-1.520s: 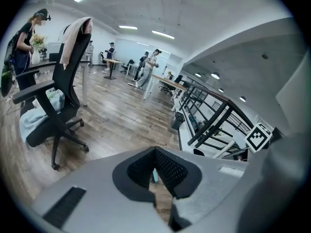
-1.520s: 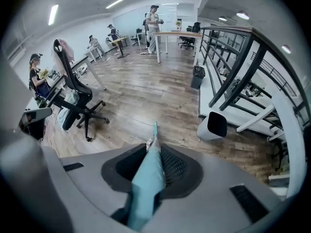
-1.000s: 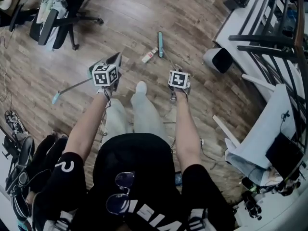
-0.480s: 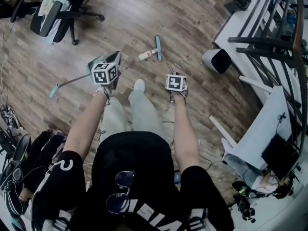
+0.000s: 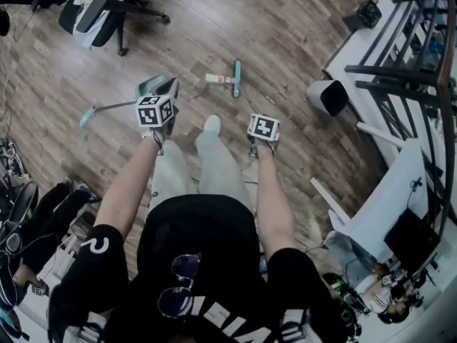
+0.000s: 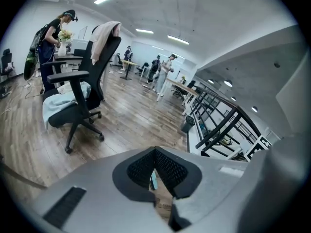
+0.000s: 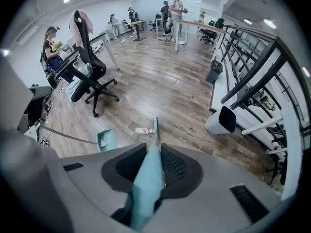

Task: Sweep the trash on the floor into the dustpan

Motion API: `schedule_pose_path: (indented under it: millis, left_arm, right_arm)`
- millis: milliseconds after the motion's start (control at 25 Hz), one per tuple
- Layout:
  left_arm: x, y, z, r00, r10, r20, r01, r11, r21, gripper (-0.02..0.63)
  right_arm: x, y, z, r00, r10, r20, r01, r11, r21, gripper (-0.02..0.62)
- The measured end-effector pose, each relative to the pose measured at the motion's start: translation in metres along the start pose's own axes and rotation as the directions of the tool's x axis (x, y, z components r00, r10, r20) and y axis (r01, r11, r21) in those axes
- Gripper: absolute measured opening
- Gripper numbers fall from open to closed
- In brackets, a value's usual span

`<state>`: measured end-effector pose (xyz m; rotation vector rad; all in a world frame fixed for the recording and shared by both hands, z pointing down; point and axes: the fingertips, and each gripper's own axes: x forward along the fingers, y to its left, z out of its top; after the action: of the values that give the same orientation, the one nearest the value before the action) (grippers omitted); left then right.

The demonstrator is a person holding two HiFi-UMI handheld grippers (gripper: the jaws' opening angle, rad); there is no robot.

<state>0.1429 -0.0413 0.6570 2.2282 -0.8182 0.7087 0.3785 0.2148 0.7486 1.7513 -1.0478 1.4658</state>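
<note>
In my right gripper (image 7: 153, 166) is the teal broom handle (image 7: 148, 188), the jaws shut on it. The broom head (image 5: 237, 77) rests on the wood floor ahead of me. A small white tube of trash (image 5: 214, 78) lies against the head's left side, also seen at trash (image 7: 144, 130). The teal dustpan (image 5: 153, 86) stands further left with a white scrap inside (image 7: 103, 141), its long handle (image 5: 114, 106) slanting away to the left. My left gripper (image 5: 161, 102) hangs above the pan, its pads (image 6: 167, 169) closed with nothing between them.
A black office chair (image 5: 107, 6) stands at the far left. A white bin (image 5: 327, 95) sits on the right by the black railing (image 5: 400, 70). White boards (image 5: 385, 191) lean at the right. Bags and cables (image 5: 28, 220) lie at the lower left. People stand far off (image 7: 177, 8).
The head view has swung, so floor items shifted in the picture. The trash now lies level with the broom head instead of below it. Both grippers stay about where they were.
</note>
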Motion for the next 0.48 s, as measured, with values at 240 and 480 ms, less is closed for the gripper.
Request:
schedule_pose_path:
  millis: [240, 480]
  left_arm:
    - [-0.041, 0.046, -0.015, 0.999, 0.047, 0.024, -0.045, 0.998, -0.048, -0.003]
    - [-0.088, 0.102, -0.032, 0.993, 0.108, 0.051, -0.101, 0.988, -0.118, -0.002]
  right_arm:
    - [-0.002, 0.047, -0.001, 1.000, 0.009, 0.024, -0.009, 1.000, -0.021, 0.084]
    - [-0.002, 0.112, 0.011, 0.995, 0.068, 0.066, -0.064, 0.996, -0.067, 0.084]
